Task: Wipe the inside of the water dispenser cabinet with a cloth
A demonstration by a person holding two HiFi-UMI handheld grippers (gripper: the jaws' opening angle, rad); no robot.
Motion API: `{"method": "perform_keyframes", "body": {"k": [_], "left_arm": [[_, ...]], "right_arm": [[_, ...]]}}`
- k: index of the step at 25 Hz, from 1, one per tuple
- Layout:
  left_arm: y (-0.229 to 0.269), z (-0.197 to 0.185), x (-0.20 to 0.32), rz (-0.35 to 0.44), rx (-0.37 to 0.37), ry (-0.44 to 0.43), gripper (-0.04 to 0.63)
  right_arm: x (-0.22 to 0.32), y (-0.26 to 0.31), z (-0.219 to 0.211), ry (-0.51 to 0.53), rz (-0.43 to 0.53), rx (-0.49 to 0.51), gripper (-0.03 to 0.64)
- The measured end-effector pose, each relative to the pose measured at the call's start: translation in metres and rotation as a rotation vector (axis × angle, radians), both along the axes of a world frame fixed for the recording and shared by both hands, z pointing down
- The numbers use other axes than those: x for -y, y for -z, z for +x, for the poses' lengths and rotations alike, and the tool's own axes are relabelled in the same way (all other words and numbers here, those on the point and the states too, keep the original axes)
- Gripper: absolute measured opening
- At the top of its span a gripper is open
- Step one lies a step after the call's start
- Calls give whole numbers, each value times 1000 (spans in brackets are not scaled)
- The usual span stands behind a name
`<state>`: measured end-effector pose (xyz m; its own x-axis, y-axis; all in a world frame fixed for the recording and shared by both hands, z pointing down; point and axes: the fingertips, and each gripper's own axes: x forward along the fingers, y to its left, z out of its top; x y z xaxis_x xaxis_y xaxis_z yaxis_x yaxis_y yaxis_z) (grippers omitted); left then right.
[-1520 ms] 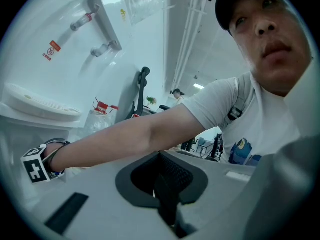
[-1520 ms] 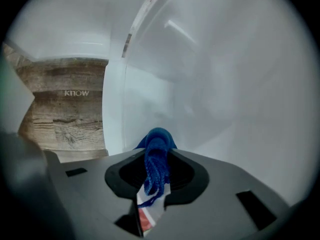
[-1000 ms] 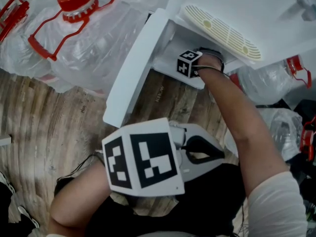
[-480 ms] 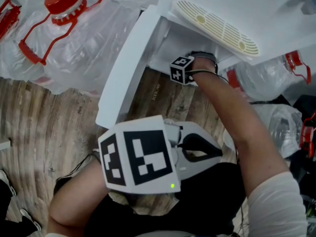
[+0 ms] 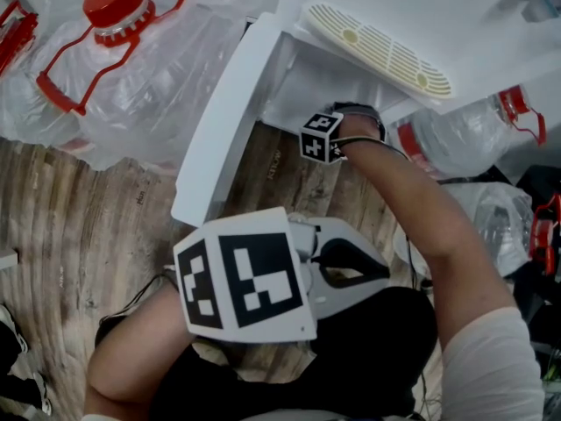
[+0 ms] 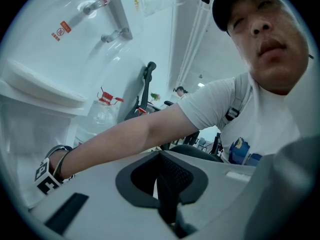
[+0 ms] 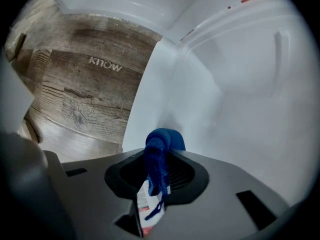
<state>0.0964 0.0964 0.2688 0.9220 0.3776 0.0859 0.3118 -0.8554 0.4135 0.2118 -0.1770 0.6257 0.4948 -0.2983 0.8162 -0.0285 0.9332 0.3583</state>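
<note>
The white water dispenser's lower cabinet [image 5: 294,86] stands open, its door [image 5: 219,125] swung out to the left. My right gripper [image 5: 344,123] reaches into the opening; only its marker cube and my wrist show in the head view. In the right gripper view the right gripper [image 7: 159,151] is shut on a bunched blue cloth [image 7: 161,143], which presses against the white cabinet floor [image 7: 235,99]. My left gripper [image 5: 355,266] is held low near my lap, away from the cabinet. The left gripper [image 6: 167,184] is shut with nothing between its jaws.
A slotted cream drip tray [image 5: 377,46] juts out above the cabinet. Large clear water bottles with red caps lie at left [image 5: 114,68] and at right [image 5: 465,139]. Wood floor [image 5: 88,209] lies before the door. My right forearm [image 6: 130,134] crosses the left gripper view.
My right gripper has slid a little toward me at the cabinet's front, still holding the cloth. The left gripper has hardly moved.
</note>
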Motion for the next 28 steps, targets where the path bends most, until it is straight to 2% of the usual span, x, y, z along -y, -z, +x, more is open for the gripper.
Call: {"method": "perform_keyframes", "body": {"k": [12,18,24,28], "left_arm": [[2,-1,-1,7,-3,0,3],[4,-2,-2,11,-7,-5,3],[5,-2,-2,16,-10,-4,3],[3,-1,-2,20,-5,-4,3]], "right_arm": [[-19,-4,-15,19,4,106,83],[-31,-5,-23,-47,-21,189,83],[-45,-3,-34,-116,-9,312,83],[-52,8,-45,-216,33,482,83]]}}
